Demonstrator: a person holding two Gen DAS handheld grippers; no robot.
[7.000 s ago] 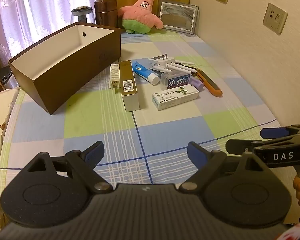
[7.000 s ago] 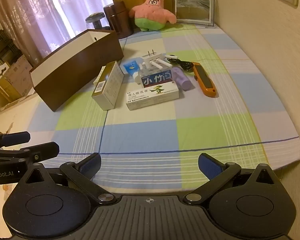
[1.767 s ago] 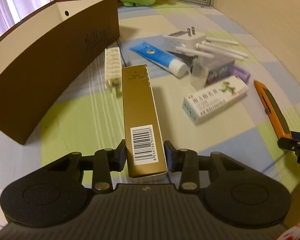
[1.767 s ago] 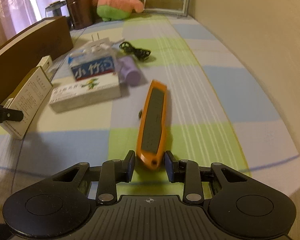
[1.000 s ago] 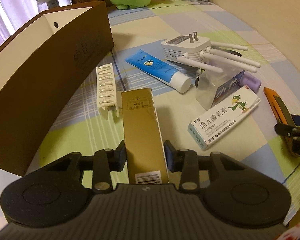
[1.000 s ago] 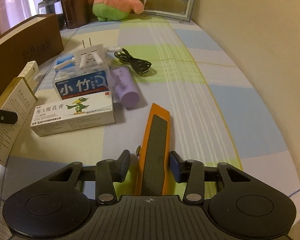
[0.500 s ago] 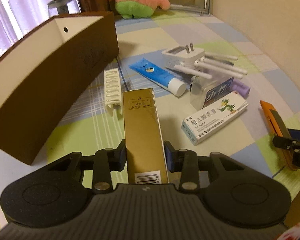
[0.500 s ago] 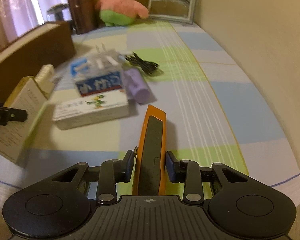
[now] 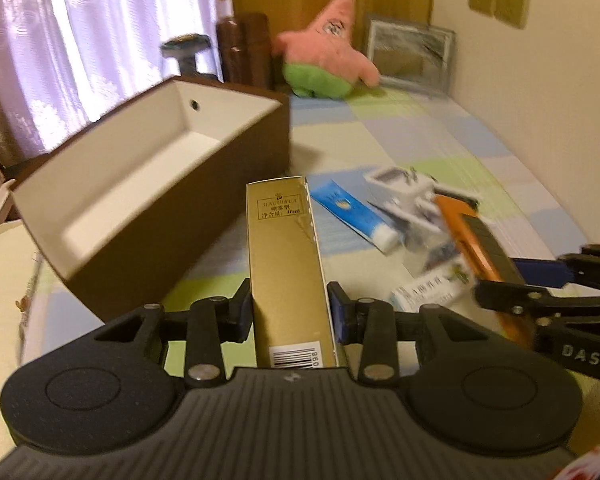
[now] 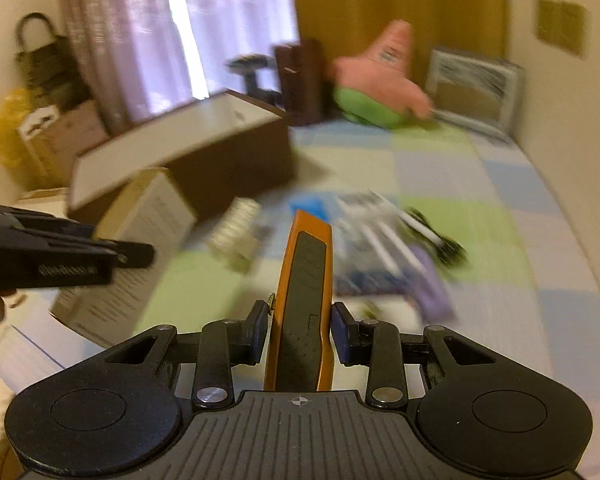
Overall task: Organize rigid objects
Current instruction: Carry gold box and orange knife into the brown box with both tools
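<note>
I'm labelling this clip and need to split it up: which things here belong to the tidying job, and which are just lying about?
Job:
- gold box, in the left hand-held gripper
- orange knife, in the right hand-held gripper
- brown bin
- blue tube
- white plug
- medicine box

Lying about:
- pink plush
- picture frame
- brown flask

readable text on two things
the gold box (image 9: 286, 264) carries "40ml" under small print and a barcode ending "098"; the right gripper (image 9: 512, 276) body shows "das" in white letters.
</note>
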